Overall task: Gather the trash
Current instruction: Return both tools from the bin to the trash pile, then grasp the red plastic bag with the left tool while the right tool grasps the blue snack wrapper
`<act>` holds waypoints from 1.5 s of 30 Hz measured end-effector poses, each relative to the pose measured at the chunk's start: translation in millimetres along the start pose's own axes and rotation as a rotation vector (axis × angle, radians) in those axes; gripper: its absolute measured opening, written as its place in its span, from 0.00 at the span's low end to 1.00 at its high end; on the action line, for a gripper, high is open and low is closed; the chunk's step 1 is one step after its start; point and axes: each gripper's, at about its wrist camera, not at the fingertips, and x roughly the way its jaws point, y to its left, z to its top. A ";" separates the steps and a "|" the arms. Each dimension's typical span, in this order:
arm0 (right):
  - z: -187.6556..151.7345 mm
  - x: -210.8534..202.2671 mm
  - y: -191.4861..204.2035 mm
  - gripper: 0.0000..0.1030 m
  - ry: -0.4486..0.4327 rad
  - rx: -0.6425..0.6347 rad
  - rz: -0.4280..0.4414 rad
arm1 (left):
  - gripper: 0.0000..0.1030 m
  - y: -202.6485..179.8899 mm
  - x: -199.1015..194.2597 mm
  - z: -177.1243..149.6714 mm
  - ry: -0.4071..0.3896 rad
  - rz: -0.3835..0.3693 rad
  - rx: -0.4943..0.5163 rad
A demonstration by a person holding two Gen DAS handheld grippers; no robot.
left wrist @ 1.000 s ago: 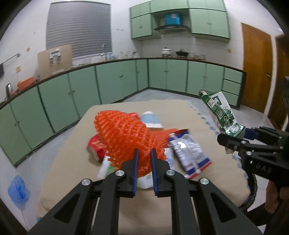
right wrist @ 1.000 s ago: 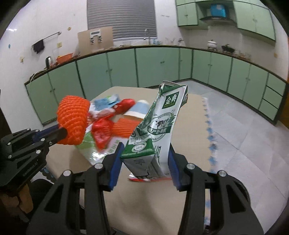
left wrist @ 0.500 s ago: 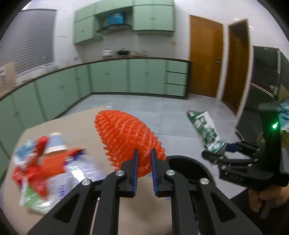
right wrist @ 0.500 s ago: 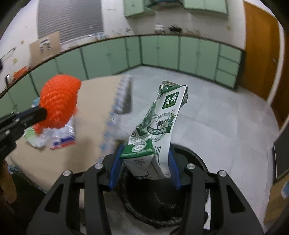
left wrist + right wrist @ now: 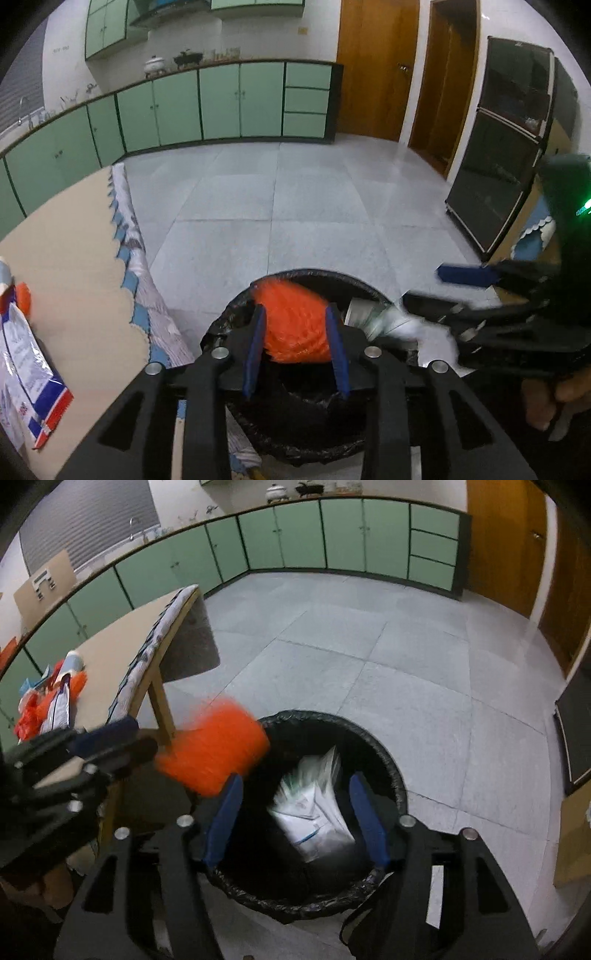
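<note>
Now both tools hang over the black-lined bin [image 5: 384, 760].
Left tool [image 5: 295, 347], jaws just widening, has the orange foam net [image 5: 295, 325] between its pads, seemingly loose; right tool [image 5: 295, 819] has just spread, the blurred milk carton [image 5: 314, 808] below it inside the bin.

The round bin [image 5: 391, 775] wears a crinkled black plastic liner that catches a dull shine along its rim. The orange foam net sleeve [image 5: 295, 325] looks soft and open-meshed, matt all over. The white milk carton [image 5: 317, 812] down in the bin shows smooth, faintly glossy coated paper. Both grippers are matt black plastic with bright metal screw heads and blue rubbery pads on the jaws. The beige tabletop [image 5: 74, 258] is plain and matt, edged with patterned cloth. The grey floor tiles [image 5: 369, 646] have a speckled, slightly glossy finish, and the brown doors [image 5: 373, 66] gleam like varnished wood.
</note>
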 end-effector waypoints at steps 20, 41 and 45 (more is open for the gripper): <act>39.3 -72.7 137.2 0.58 -0.163 -0.200 0.235 | 0.57 103.6 -169.6 -54.4 -0.182 0.436 -0.205; 56.5 -13.4 270.0 0.58 -0.108 -0.333 0.356 | 0.59 223.3 -180.5 -101.2 -0.213 0.640 -0.462; 58.3 -1.2 270.7 0.58 -0.091 -0.325 0.356 | 0.56 233.7 -155.3 -100.7 -0.171 0.634 -0.461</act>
